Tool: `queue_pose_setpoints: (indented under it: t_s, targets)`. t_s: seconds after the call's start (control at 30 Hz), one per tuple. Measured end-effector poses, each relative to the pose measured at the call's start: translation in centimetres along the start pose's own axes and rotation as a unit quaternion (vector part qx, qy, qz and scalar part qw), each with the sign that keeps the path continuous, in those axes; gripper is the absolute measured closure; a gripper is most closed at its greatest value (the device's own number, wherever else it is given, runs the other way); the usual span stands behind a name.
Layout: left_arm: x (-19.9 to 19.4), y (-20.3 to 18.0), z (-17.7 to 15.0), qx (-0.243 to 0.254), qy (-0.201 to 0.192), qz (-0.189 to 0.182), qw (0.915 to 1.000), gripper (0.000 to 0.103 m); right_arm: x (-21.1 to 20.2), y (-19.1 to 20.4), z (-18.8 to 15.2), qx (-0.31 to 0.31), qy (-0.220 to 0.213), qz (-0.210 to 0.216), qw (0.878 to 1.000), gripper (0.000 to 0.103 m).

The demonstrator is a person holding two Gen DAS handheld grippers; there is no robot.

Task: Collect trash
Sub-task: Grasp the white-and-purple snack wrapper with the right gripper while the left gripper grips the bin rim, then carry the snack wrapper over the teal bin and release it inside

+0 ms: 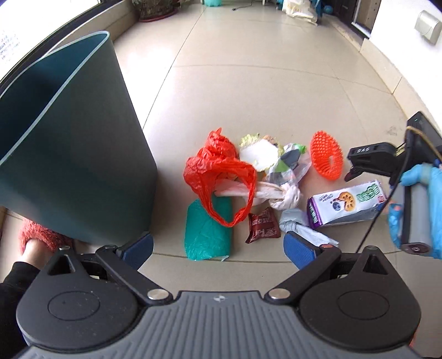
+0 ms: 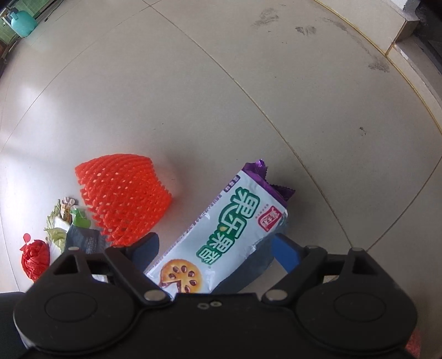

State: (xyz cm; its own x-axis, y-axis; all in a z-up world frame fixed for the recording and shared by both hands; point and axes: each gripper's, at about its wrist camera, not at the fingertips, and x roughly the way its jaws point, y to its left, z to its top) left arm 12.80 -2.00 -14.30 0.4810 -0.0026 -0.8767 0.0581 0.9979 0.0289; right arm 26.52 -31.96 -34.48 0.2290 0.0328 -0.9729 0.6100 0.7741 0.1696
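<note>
A pile of trash lies on the tiled floor: a red plastic bag (image 1: 218, 171), a green bag (image 1: 207, 232), a brown wrapper (image 1: 262, 226), a knotted white bag (image 1: 279, 193), an orange foam net (image 1: 327, 156) and a biscuit packet (image 1: 348, 203). A dark green bin (image 1: 71, 143) stands to the left. My left gripper (image 1: 218, 248) is open above the pile's near edge. My right gripper (image 2: 215, 248) is open, its fingers either side of the biscuit packet (image 2: 226, 232), with the orange net (image 2: 124, 198) just to the left. It also shows in the left wrist view (image 1: 356, 165).
A wall and step run along the right (image 2: 400, 36). A pink slipper and foot (image 1: 38, 240) sit beside the bin. Bags and a plant pot stand far back (image 1: 298, 8). A blue gas cylinder (image 2: 23, 23) is far left.
</note>
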Motion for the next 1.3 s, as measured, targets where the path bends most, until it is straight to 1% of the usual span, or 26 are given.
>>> queue_pose_setpoints:
  t_s: [0.07, 0.1, 0.13, 0.17, 0.23, 0.3, 0.37, 0.4, 0.43, 0.5, 0.57, 0.63, 0.7, 0.77, 0.83, 0.93, 1.0, 1.03, 1.07, 1.1, 1.13, 1.17, 1.2, 1.23, 1.27, 1.3]
  targets:
    - [-4.5, 0.9, 1.1, 0.0, -0.048, -0.015, 0.9987, 0.002, 0.4, 0.7, 0.0, -0.011, 0.005, 0.006, 1.0, 0.01]
    - [-6.2, 1.5, 1.4, 0.0, -0.066, -0.017, 0.9977, 0.002, 0.5, 1.0, 0.0, -0.02, 0.008, 0.0, 1.0, 0.01]
    - [-8.1, 2.4, 1.8, 0.002, -0.082, -0.011, 0.9966, 0.002, 0.8, 1.2, -0.1, -0.024, 0.01, -0.006, 1.0, 0.01]
    - [-9.6, 3.3, 2.0, 0.003, -0.096, 0.0, 0.9954, 0.002, 0.9, 1.1, -0.2, -0.024, 0.011, -0.007, 1.0, 0.01]
    - [-11.4, 5.6, 2.8, -0.001, -0.112, 0.043, 0.9928, 0.002, 1.1, 0.9, -0.3, -0.014, 0.018, -0.002, 1.0, 0.011]
    - [-12.5, 8.6, 3.9, -0.021, -0.134, 0.088, 0.9869, 0.002, 1.4, 0.8, -0.3, -0.011, 0.025, -0.001, 1.0, 0.012]
    - [-12.9, 11.6, 5.2, -0.045, -0.155, 0.124, 0.9791, 0.002, 1.5, 0.8, -0.3, -0.013, 0.028, 0.0, 1.0, 0.014]
    - [-12.9, 13.3, 5.8, -0.059, -0.166, 0.147, 0.9732, 0.002, 1.5, 0.9, -0.3, -0.014, 0.028, -0.001, 1.0, 0.015]
    - [-12.5, 15.0, 6.6, -0.076, -0.171, 0.167, 0.9681, 0.002, 1.5, 0.9, -0.3, -0.014, 0.03, 0.0, 0.999, 0.019]
    - [-11.6, 18.0, 7.9, -0.109, -0.167, 0.184, 0.9624, 0.002, 1.4, 0.9, -0.3, -0.012, 0.032, 0.003, 0.999, 0.02]
    - [-10.0, 20.7, 8.9, -0.132, -0.162, 0.203, 0.9565, 0.002, 1.3, 0.9, -0.3, -0.01, 0.033, 0.005, 0.999, 0.021]
    - [-8.2, 23.0, 9.8, -0.159, -0.14, 0.199, 0.9569, 0.002, 1.3, 0.8, -0.2, -0.009, 0.035, 0.008, 0.999, 0.022]
    - [-6.0, 25.0, 10.2, -0.183, -0.121, 0.204, 0.9539, 0.003, 1.6, 0.4, -0.2, -0.009, 0.035, 0.008, 0.999, 0.023]
    - [-3.9, 26.6, 10.5, -0.201, -0.095, 0.2, 0.9543, 0.014, 1.8, 0.4, -0.2, -0.007, 0.037, 0.011, 0.999, 0.025]
    - [-2.2, 28.0, 10.7, -0.225, -0.071, 0.191, 0.953, 0.02, 1.7, 0.1, -0.1, -0.004, 0.038, 0.015, 0.999, 0.028]
    - [-0.2, 29.5, 10.7, -0.245, -0.041, 0.169, 0.9537, 0.033, 1.6, 0.1, -0.3, -0.006, 0.036, 0.015, 0.999, 0.03]
    - [0.5, 29.6, 10.3, -0.248, -0.029, 0.16, 0.955, 0.037, 1.4, 0.0, -0.4, -0.009, 0.034, 0.016, 0.999, 0.033]
    - [0.9, 29.6, 10.4, -0.248, -0.023, 0.159, 0.9555, 0.041, 1.3, -0.1, -0.5, -0.011, 0.035, 0.018, 0.999, 0.039]
    - [1.3, 29.6, 10.4, -0.248, -0.017, 0.158, 0.9557, 0.052, 0.9, -0.3, -0.7, -0.011, 0.036, 0.024, 0.999, 0.043]
    - [1.6, 29.5, 10.3, -0.249, -0.011, 0.155, 0.9561, 0.06, 0.7, -0.3, -0.8, -0.013, 0.036, 0.027, 0.999, 0.048]
    - [1.9, 29.5, 10.4, -0.25, -0.003, 0.15, 0.9564, 0.073, 0.4, -0.4, -0.9, -0.016, 0.037, 0.032, 0.999, 0.054]
    - [1.8, 29.7, 9.7, -0.253, 0.005, 0.15, 0.9558, 0.077, 0.0, -0.5, -0.9, -0.021, 0.037, 0.035, 0.999, 0.062]
    - [1.0, 29.8, 8.8, -0.252, 0.005, 0.158, 0.9548, 0.08, -0.3, -0.5, -0.9, -0.028, 0.035, 0.035, 0.998, 0.063]
    - [0.7, 29.6, 8.4, -0.25, 0.005, 0.164, 0.9541, 0.084, -0.8, -0.5, -0.9, -0.035, 0.033, 0.034, 0.998, 0.067]
    - [0.3, 29.6, 8.1, -0.252, 0.007, 0.168, 0.9529, 0.087, -1.5, -0.3, -0.8, -0.045, 0.03, 0.037, 0.998, 0.068]
    - [0.3, 29.5, 8.0, -0.255, 0.009, 0.169, 0.952, 0.088, -2.0, -0.3, -0.7, -0.052, 0.029, 0.042, 0.997, 0.069]
